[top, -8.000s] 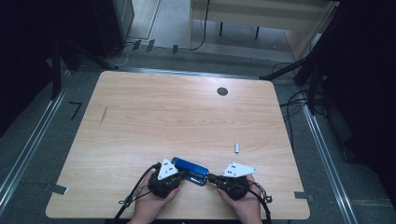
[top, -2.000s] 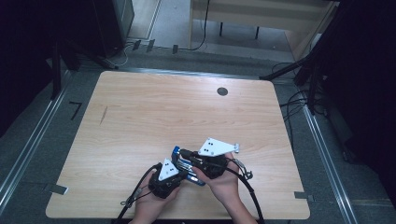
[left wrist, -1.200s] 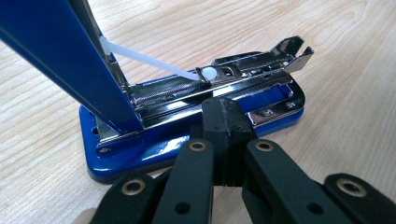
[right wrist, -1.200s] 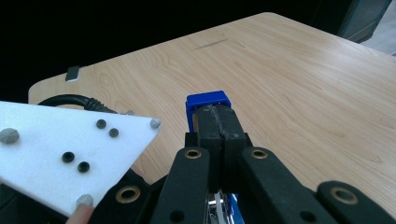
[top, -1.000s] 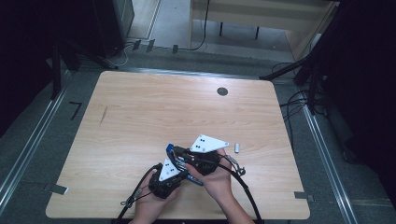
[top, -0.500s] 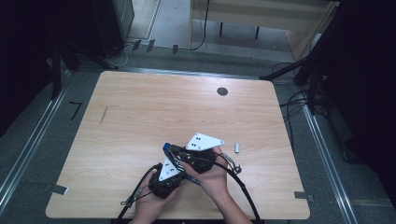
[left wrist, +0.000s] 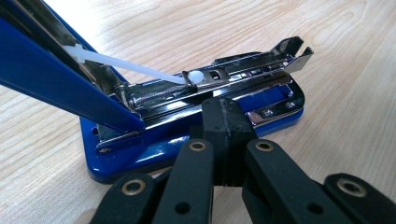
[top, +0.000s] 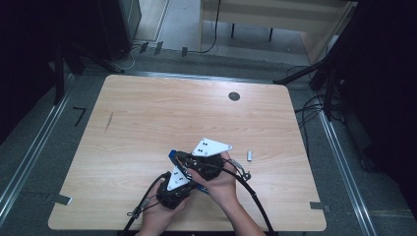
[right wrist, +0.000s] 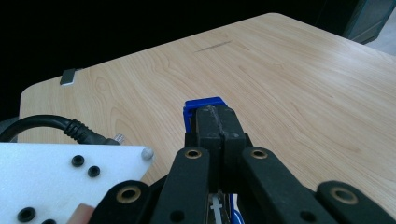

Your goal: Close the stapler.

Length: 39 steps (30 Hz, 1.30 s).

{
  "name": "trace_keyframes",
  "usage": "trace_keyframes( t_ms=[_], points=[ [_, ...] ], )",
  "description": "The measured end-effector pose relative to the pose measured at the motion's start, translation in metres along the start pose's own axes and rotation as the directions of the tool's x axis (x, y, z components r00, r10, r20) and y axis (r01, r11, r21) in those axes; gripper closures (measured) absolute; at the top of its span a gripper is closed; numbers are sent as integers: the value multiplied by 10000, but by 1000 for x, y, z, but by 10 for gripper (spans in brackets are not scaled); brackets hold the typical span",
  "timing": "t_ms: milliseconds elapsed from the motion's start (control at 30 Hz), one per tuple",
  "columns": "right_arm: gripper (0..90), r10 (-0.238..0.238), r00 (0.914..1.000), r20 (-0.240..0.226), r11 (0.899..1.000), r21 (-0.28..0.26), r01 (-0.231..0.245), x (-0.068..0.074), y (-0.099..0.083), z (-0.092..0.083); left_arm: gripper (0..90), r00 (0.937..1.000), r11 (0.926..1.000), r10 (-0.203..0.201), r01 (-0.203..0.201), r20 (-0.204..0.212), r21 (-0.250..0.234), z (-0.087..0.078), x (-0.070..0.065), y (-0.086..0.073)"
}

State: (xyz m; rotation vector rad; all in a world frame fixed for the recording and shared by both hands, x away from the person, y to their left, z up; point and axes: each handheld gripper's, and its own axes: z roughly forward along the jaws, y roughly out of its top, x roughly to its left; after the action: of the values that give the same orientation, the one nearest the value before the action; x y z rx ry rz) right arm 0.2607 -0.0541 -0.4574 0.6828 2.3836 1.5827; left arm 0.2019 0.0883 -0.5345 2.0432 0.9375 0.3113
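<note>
Blue stapler swung open near the front edge of the table, with a gripper on each half.

Nearest the person, the left gripper [left wrist: 223, 122] has its jaws closed together, their pads pressed down on the blue base of the stapler [left wrist: 196, 126], which lies flat on the table [top: 147, 123]; in its own view the bare metal staple channel runs across just beyond the jaws, with a white plastic rod reaching into it from the raised lid at the left. Just past it, the right gripper [right wrist: 217, 122] also has its jaws closed, and they sit against the blue tip of the raised lid [right wrist: 201, 105]; whether they pinch it I cannot tell. To the right, near the hands, lies a small white cylinder [top: 249, 155]. Far back sits a dark round hole [top: 234, 96].
</note>
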Motion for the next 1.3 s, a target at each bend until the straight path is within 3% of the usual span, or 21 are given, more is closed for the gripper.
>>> trace_keyframes(
  t_ms=[700, 1300],
  points=[
    [900, 190, 9992, -359, 9991, 394, -176, -4, -4, 16, 900, 10000, 10000, -28, 28, 50, 23, 0, 1, 0],
    [900, 454, 9954, -846, 9985, 358, -425, -10, -9, 27, 900, 10000, 10000, 23, -23, 64, 69, 0, 1, 0]
  ],
)
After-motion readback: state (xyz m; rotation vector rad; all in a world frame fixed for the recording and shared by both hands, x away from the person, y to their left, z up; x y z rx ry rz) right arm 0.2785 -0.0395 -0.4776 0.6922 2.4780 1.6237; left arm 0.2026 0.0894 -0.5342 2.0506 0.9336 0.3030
